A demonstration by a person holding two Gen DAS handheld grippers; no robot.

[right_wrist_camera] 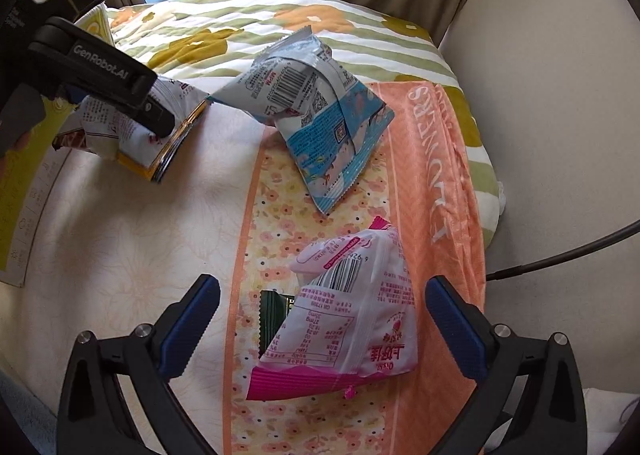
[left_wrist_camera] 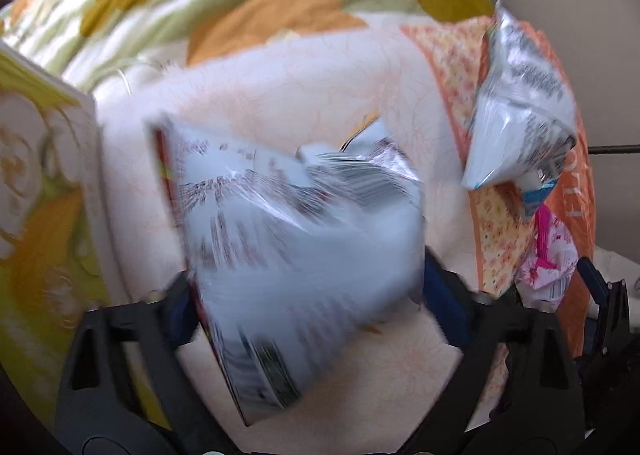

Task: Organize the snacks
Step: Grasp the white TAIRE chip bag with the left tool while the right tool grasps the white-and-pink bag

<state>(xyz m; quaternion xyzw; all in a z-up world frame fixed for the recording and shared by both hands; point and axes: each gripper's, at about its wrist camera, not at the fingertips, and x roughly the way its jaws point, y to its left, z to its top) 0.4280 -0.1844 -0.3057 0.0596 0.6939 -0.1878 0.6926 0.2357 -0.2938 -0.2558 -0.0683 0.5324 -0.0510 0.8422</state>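
From the left wrist camera, the left gripper (left_wrist_camera: 308, 307) points down at a bed, and a white snack bag (left_wrist_camera: 296, 255) with a red and yellow edge sits between its blue pads (left_wrist_camera: 444, 303). The picture is blurred, but the pads appear pressed on the bag's sides. Off to the right lies a white and blue packet (left_wrist_camera: 520, 107) on an orange floral towel (left_wrist_camera: 460, 67), with a pink packet (left_wrist_camera: 548, 255) just below it.

From the right wrist camera, the right gripper (right_wrist_camera: 322, 329) hovers with its jaws spread wide around the pink packet (right_wrist_camera: 352, 323), not touching it. A dark green wrapper (right_wrist_camera: 276, 315) peeks out beside that packet. Further up lies the blue packet (right_wrist_camera: 316, 111), and at the left the other gripper (right_wrist_camera: 152, 115) pinches the white bag (right_wrist_camera: 132, 131) beside a yellow box (right_wrist_camera: 24, 191).
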